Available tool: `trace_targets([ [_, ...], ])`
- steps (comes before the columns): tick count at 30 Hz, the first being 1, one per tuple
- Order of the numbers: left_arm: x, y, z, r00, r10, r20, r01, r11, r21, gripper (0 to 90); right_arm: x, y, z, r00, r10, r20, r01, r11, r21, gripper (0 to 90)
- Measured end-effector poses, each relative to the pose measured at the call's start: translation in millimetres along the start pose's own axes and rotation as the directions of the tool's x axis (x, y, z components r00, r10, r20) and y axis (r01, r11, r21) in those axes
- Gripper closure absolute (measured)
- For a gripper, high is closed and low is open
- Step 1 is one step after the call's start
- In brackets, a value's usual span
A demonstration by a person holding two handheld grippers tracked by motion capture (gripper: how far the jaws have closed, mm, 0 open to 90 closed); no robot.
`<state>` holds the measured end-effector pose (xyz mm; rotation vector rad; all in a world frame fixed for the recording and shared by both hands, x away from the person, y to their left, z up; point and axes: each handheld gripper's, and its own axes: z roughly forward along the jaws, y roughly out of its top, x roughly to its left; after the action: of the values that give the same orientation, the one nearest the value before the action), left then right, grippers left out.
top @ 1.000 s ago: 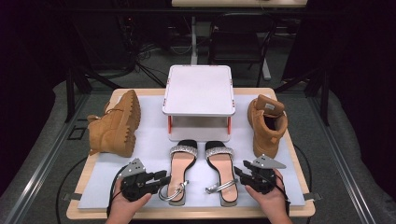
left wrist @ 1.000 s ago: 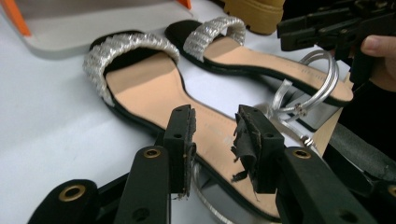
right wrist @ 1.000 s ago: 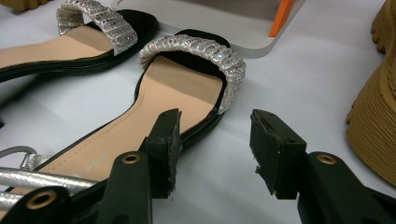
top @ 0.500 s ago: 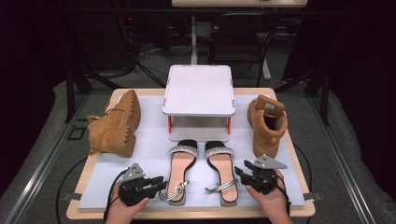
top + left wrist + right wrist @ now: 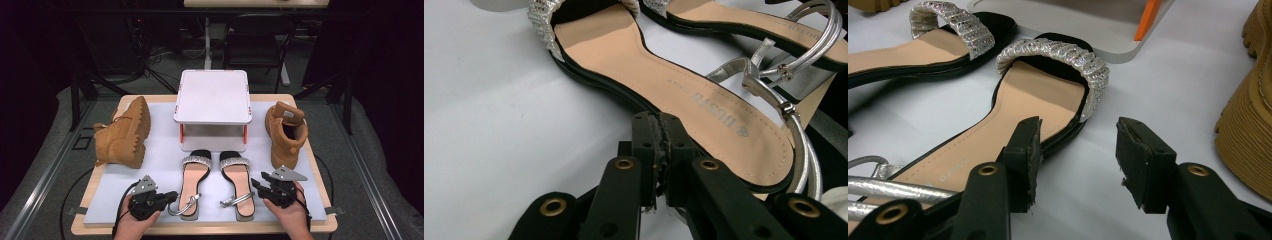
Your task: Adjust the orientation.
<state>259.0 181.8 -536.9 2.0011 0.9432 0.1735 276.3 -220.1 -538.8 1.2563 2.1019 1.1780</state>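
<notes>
Two sandals are seen side by side at the lower middle of the high view, on the white mat that covers the table point(image 5: 100, 227). The left sandal point(image 5: 192, 182) lies just beside the left gripper point(image 5: 170, 196). The jaws of this gripper have just been closing and are now pressed together, with nothing seen between them. In the left gripper view, the tips are seen right at the black edge of the sandal's sole. The right sandal point(image 5: 239, 182) lies just left of the right gripper point(image 5: 256, 184). Its jaws are held apart, and in the right gripper view nothing is clamped. A tan boot point(image 5: 125, 132) is laid on its side at the left. Another boot point(image 5: 286, 132) is stood upright at the right. A small white shelf point(image 5: 212, 97) is set behind the sandals.
</notes>
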Motion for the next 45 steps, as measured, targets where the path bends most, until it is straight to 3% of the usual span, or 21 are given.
trace_targets([
  [6,3.6,2.8,-5.2,0.9999,-0.007,-0.010,0.007,1.0000,-0.006,87.7,-0.2,0.1,-0.4,1.0000,-0.001,0.000,0.001,1.000,0.000,52.6],
  [16,26.4,5.9,-15.8,0.9976,-0.041,-0.056,0.039,0.9989,-0.024,87.9,-0.1,0.2,-0.3,1.0000,-0.003,0.001,0.003,1.000,-0.002,52.6],
  [25,50.6,6.7,-24.5,0.9921,-0.090,-0.087,0.086,0.9951,-0.048,88.0,0.0,0.3,-0.4,1.0000,-0.002,0.001,0.002,1.000,-0.004,52.6],
  [33,64.4,5.1,-30.9,0.9848,-0.130,-0.116,0.122,0.9900,-0.071,88.0,0.1,0.6,-1.4,1.0000,-0.001,0.003,0.001,1.000,-0.008,52.8],
  [40,70.3,2.5,-32.8,0.9826,-0.154,-0.104,0.146,0.9859,-0.083,87.5,0.7,1.8,-5.9,1.0000,-0.005,0.001,0.005,1.000,-0.018,53.8],
  [42,71.3,1.6,-33.8,0.9809,-0.164,-0.104,0.153,0.9820,-0.111,86.5,1.2,2.2,-7.6,1.0000,-0.003,0.000,0.003,1.000,-0.022,54.0],
  [45,73.1,0.5,-35.5,0.9801,-0.176,-0.092,0.162,0.9772,-0.137,78.8,3.6,2.8,-12.8,1.0000,-0.007,-0.001,0.007,0.999,-0.033,54.4],
])
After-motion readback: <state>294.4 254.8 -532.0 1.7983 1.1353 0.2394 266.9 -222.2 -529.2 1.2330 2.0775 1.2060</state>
